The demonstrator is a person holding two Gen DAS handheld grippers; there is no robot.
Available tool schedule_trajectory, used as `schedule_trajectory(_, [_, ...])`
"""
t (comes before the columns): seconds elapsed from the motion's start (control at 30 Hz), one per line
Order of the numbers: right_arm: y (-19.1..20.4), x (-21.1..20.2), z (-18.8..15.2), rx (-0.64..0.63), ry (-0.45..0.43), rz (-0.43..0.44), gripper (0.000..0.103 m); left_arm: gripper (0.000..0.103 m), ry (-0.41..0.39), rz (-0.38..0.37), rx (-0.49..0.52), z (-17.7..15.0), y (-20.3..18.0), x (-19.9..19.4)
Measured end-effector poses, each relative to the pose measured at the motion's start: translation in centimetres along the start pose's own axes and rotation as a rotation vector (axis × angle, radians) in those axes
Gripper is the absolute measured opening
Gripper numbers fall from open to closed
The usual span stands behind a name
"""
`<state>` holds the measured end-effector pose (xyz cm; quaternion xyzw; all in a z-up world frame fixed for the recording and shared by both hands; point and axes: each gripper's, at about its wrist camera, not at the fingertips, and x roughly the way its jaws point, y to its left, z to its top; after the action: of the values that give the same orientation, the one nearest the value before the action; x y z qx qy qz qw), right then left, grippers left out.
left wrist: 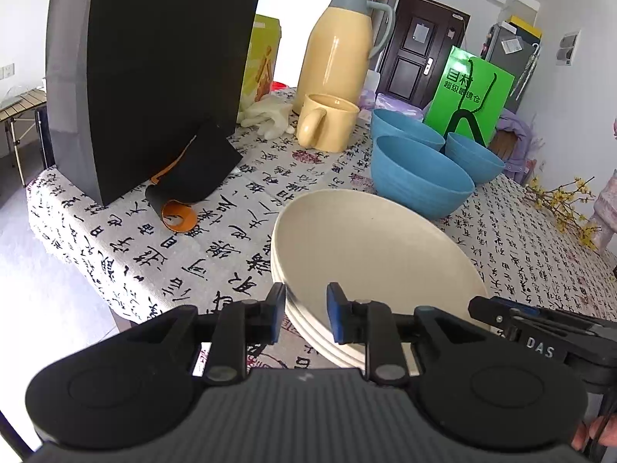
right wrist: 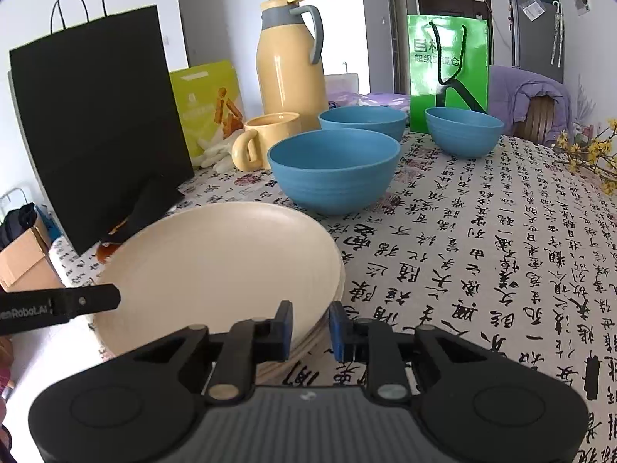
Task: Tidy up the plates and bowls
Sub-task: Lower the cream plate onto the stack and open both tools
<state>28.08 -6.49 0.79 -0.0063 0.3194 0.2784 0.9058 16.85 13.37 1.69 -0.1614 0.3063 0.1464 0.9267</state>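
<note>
A stack of cream plates (left wrist: 370, 247) (right wrist: 223, 262) lies on the calligraphy tablecloth near the table's front edge. Three blue bowls stand behind it: a large near one (left wrist: 420, 177) (right wrist: 333, 169), one behind it (left wrist: 405, 125) (right wrist: 362, 119), and a smaller one (left wrist: 474, 156) (right wrist: 462, 131) to the right. My left gripper (left wrist: 304, 314) straddles the stack's near left rim, jaws partly open, one finger each side of the rim. My right gripper (right wrist: 310, 328) straddles the stack's near right rim the same way. The right gripper's tip shows in the left wrist view (left wrist: 501, 314).
A yellow mug (left wrist: 327, 121) (right wrist: 266, 139) and a yellow thermos jug (left wrist: 339, 38) (right wrist: 289, 54) stand behind the plates. A black paper bag (left wrist: 154, 69) (right wrist: 100, 115) stands at the left, a green bag (left wrist: 470, 94) (right wrist: 447, 69) at the back. Yellow flowers (right wrist: 594, 154) lie at the right.
</note>
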Motion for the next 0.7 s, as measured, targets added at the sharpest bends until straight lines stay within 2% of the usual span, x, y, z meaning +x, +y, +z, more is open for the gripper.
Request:
schedule_trajectory(0.27, [-1.7, -3.4, -0.4, 0.039, -0.073, 0.006, 0.022, 0.037, -0.081, 0.009, 0.051, 0.0, -1.7, -2.7])
schedule_trajectory(0.4, [-3.5, -6.3, -1.3, 0.061, -0.124, -0.028, 0.025, 0.045, -0.14, -0.025, 0.101, -0.8, -4.1, -4.0])
schedule_trajectory(0.5, [-5.3, -9.2, -2.5, 0.069, -0.166, -0.08, 0.036, 0.054, -0.17, -0.078, 0.158, -2.1, -6.5, -4.6])
schedule_trajectory(0.57, [-6.6, -11.0, -3.5, 0.081, -0.187, -0.127, 0.038, 0.06, -0.17, -0.125, 0.203, -3.0, -8.4, -4.8])
schedule_trajectory(0.67, [-9.0, -13.8, -5.3, 0.113, -0.213, -0.216, 0.046, 0.074, -0.195, -0.201, 0.267, -4.4, -10.9, -5.4])
schedule_trajectory(0.7, [-9.9, -14.6, -6.0, 0.128, -0.224, -0.252, 0.055, 0.078, -0.21, -0.219, 0.281, -4.9, -11.5, -5.6])
